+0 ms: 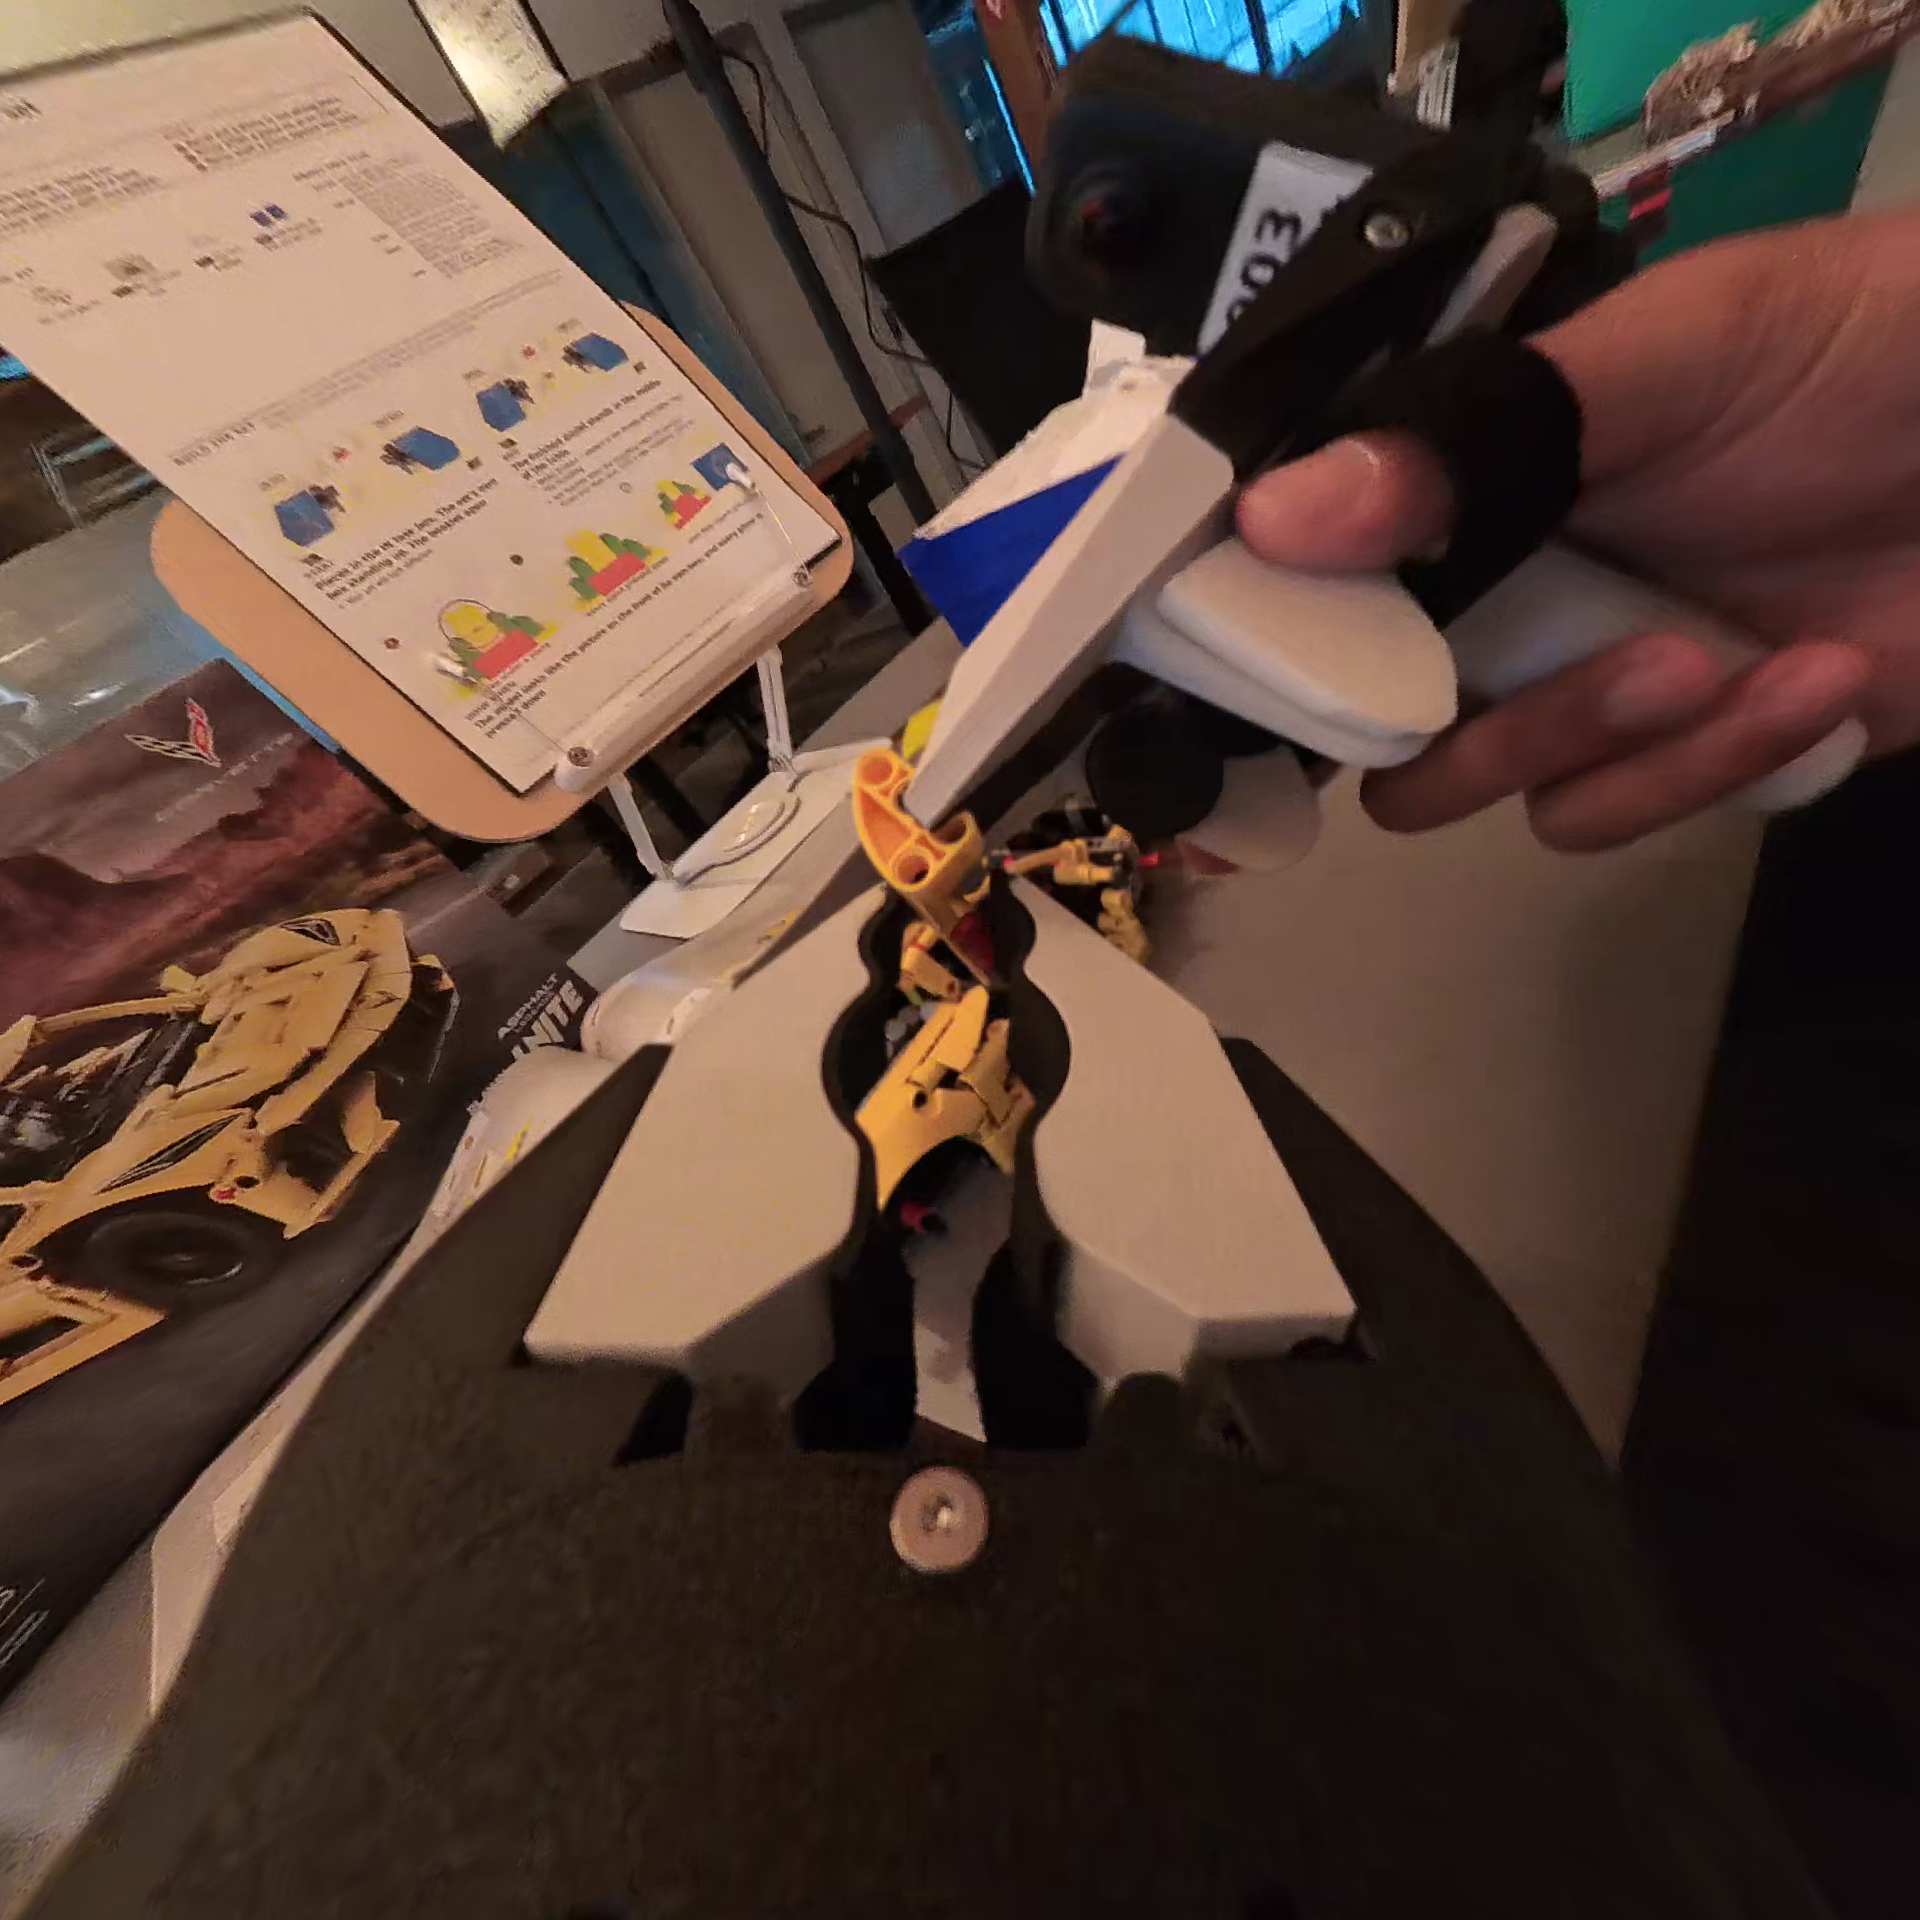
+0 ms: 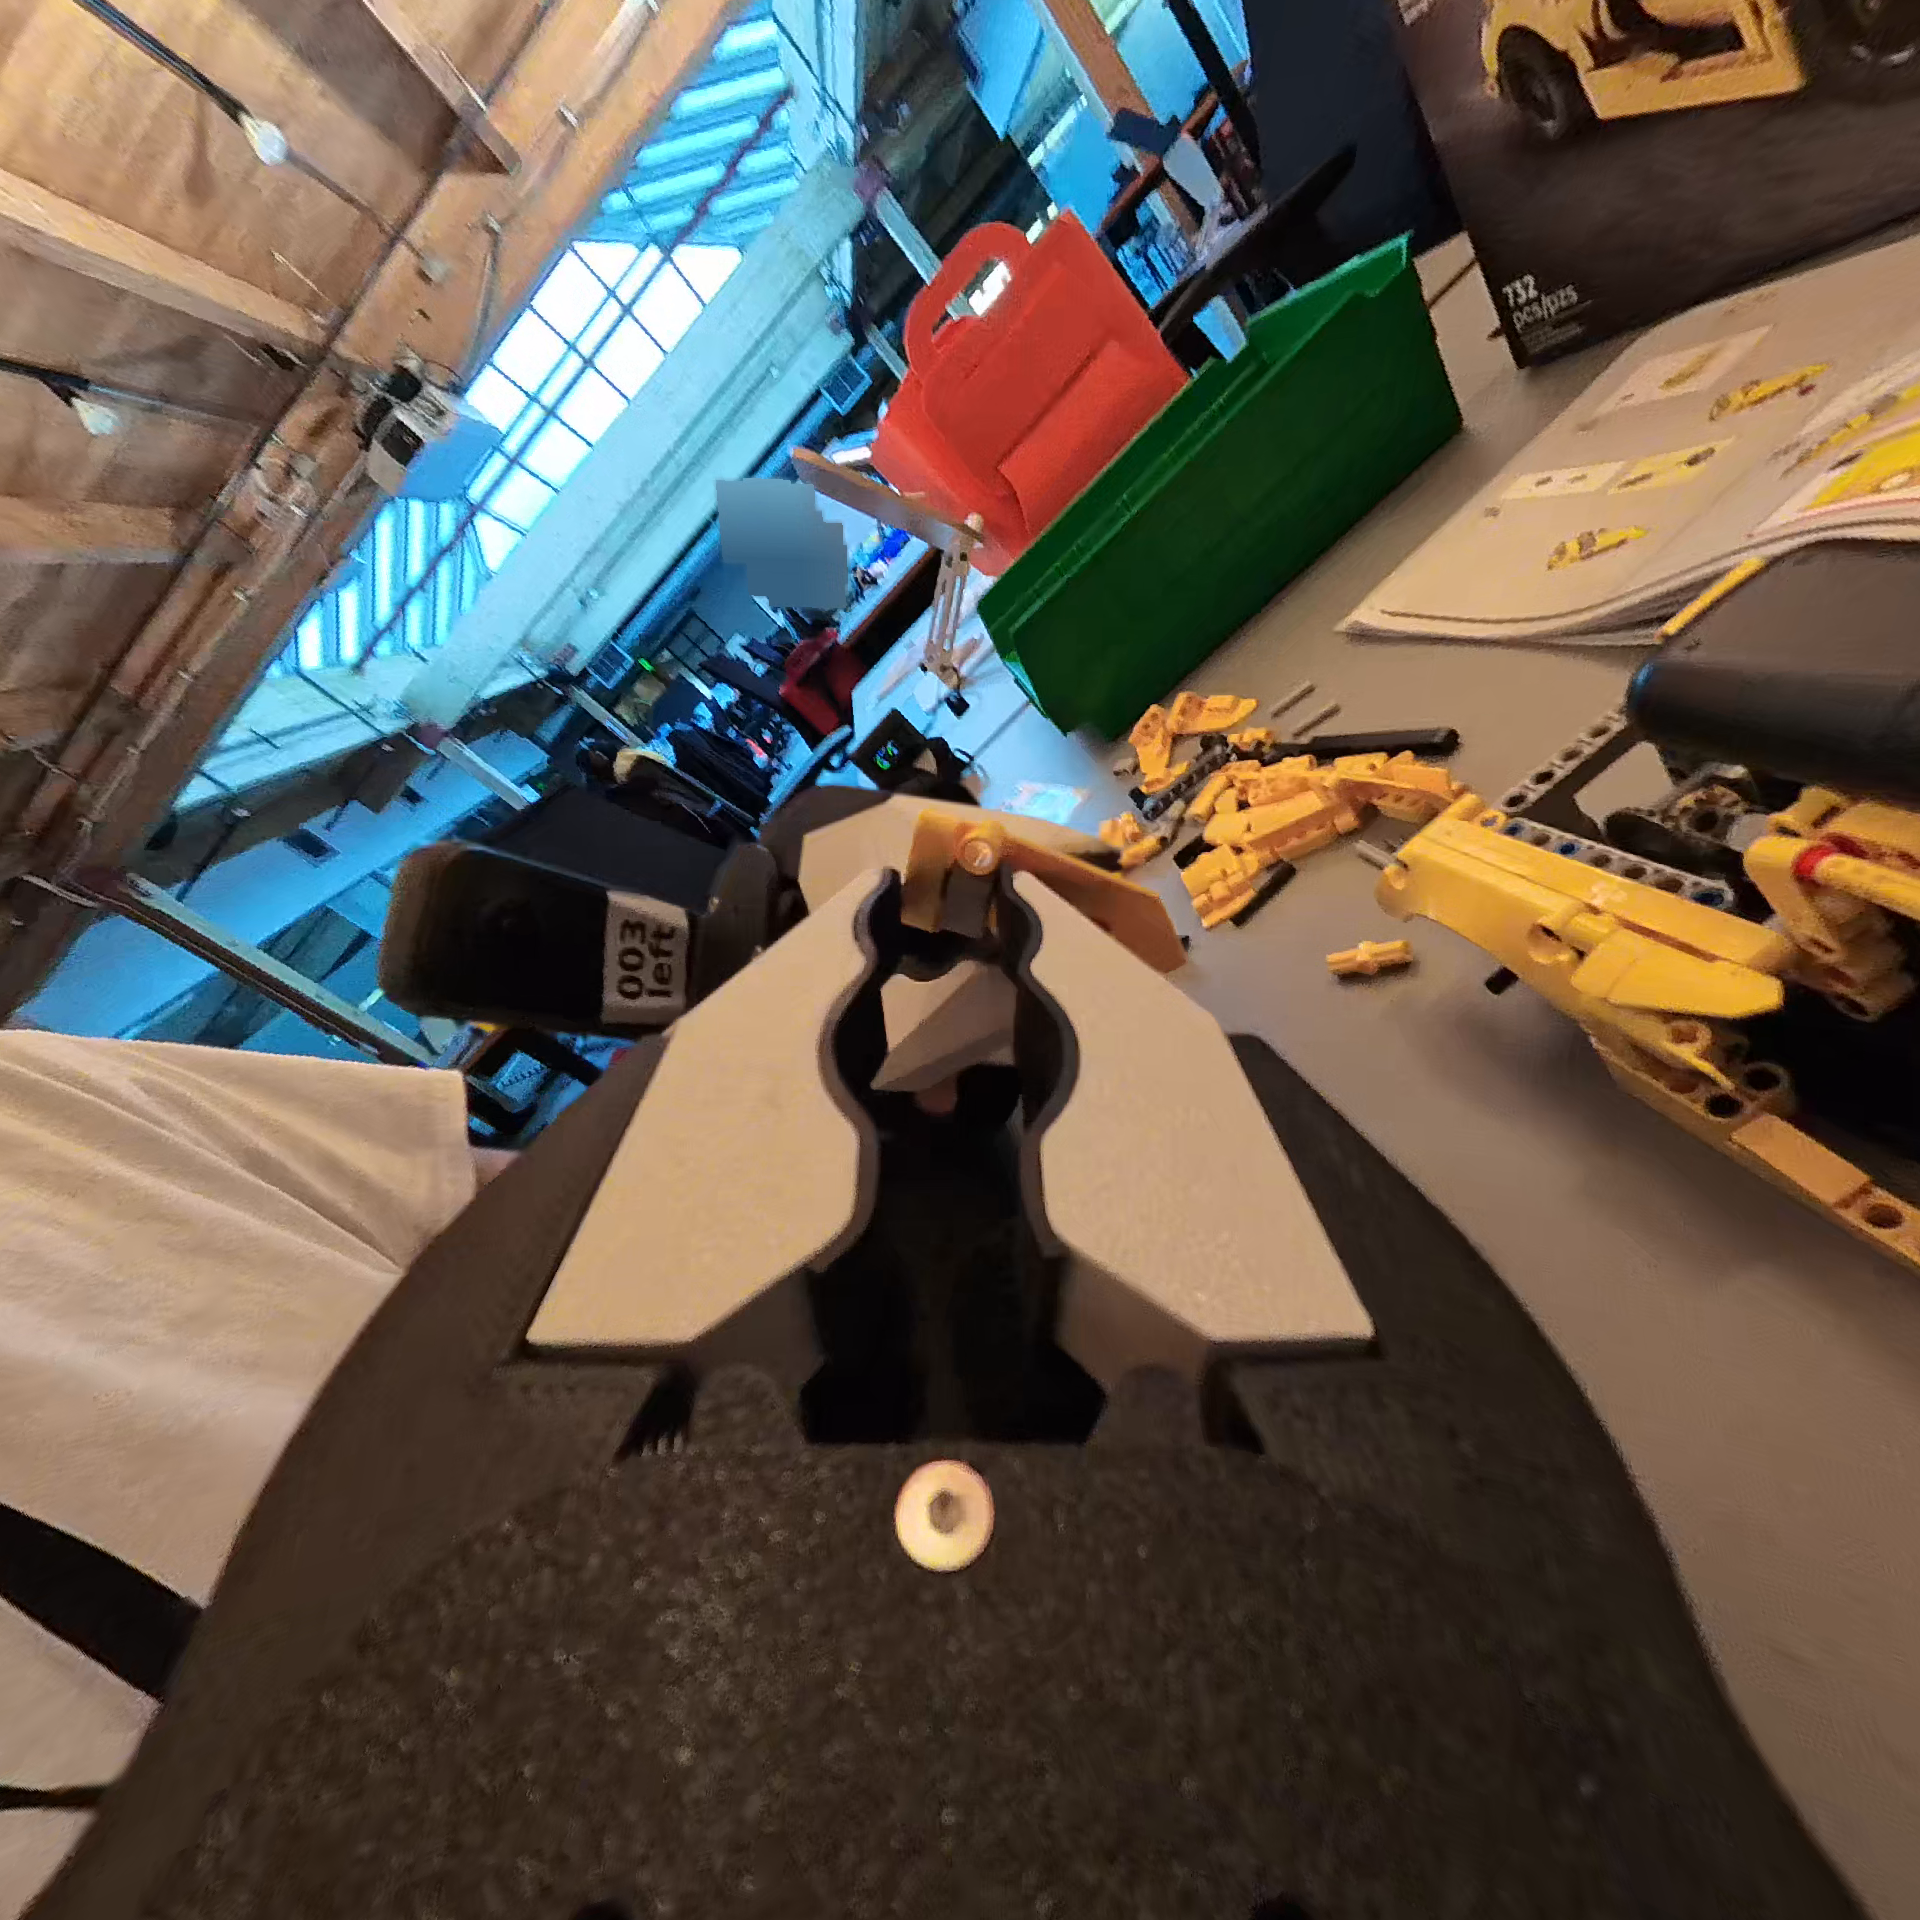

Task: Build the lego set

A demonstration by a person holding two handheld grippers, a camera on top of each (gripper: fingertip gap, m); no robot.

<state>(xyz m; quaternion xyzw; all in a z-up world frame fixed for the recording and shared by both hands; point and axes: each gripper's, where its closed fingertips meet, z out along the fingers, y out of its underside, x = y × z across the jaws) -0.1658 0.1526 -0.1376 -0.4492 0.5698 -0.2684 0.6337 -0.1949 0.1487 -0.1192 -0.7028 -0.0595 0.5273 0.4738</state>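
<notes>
Two closed grippers, left gripper (image 1: 940, 914) and right gripper (image 2: 948, 894), pinch one yellow curved holed piece (image 1: 914, 831).

Yellow lego pieces (image 2: 1262, 805) lie on the grey worktop (image 2: 1455, 1299) beside a green bin (image 2: 1226, 551) and a red bag (image 2: 1023, 395) (the hand-held gripper fingers (image 2: 727, 1164) are pale grey on black).

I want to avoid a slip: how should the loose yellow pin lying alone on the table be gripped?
Grip the pin across its middle, coming straight down from above. It lies flat on the table, with bare surface along both long sides, so fingers fit there.
</notes>
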